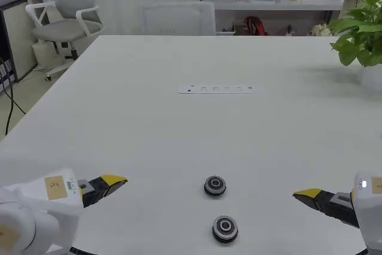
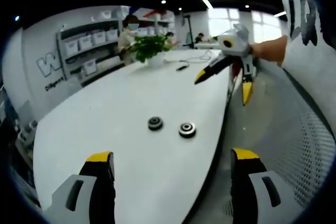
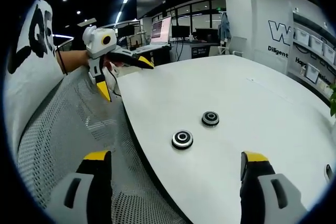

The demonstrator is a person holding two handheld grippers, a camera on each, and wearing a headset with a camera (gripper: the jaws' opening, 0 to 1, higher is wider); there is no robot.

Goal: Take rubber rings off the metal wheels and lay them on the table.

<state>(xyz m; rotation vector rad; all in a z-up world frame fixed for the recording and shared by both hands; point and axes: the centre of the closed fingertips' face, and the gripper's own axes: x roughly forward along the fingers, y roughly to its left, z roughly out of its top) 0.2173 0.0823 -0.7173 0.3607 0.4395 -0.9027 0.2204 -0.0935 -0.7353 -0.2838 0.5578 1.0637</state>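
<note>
Two wheels sit on the white counter (image 1: 179,135), close to its near edge and roughly midway between the two tools. The far wheel (image 1: 215,186) and the near wheel (image 1: 225,229) lie flat, near each other but not touching. Each shows a bright metal hub inside a dark outer ring (image 1: 215,229). The rings are on the wheels, none lies loose on the counter.

The left hand-held gripper (image 2: 171,156) is released, its yellow-tipped jaws wide apart with nothing between them. It hovers at the near left corner of the counter, well apart from the wheels, and points toward them. In its own view both wheels lie ahead, between the lines of its jaws.

The right hand-held gripper (image 3: 176,156) is also released, jaws spread and empty. It is held off the right near edge, aimed back across the counter, well apart from the wheels. In its own view the left one appears at the upper left, held up with jaws splayed.

A power strip (image 1: 215,89) lies flat toward the middle of the counter. A plant (image 1: 361,28) stands at the far right edge. A chair (image 1: 65,22) stands beyond the far left corner.
</note>
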